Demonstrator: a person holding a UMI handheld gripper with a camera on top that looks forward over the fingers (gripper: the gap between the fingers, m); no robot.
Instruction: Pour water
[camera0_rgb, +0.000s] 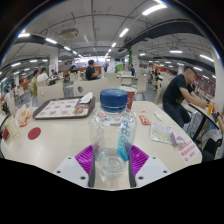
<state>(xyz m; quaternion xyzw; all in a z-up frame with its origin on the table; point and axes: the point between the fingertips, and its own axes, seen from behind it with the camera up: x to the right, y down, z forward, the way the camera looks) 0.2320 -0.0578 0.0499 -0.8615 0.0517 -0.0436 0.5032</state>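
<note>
Gripper (111, 165) has the bottle (112, 135) clamped betw. its two fingers; purple pads (86, 157) press on both sides of its lower body, no gap visible either side. Bottle is clear plastic w/ blue cap (113, 99), upright, cap on. Water level inside: can't tell. A teal-blue patch shows through the plastic on its right side. Bottle's base is hidden low betw. the fingers, so can't tell if it's resting on the table (60, 135) or lifted off.

Table is pale, round-edged, stretches ahead of the fingers. Beyond the bottle to the left: a tray (63, 108) w/ pink-patterned sheet in it. Near-left of that, a small red disc (34, 132) flat on the table. To the right of the bottle, a few cards/papers (162, 133) lie scattered, one small reddish item (144, 119) near them.

Right side: a person in dark top (178, 96) leans over the table edge. Further back another person (91, 70) sits at a distant table. Big open room, ceiling strip lights (153, 9) overhead.
</note>
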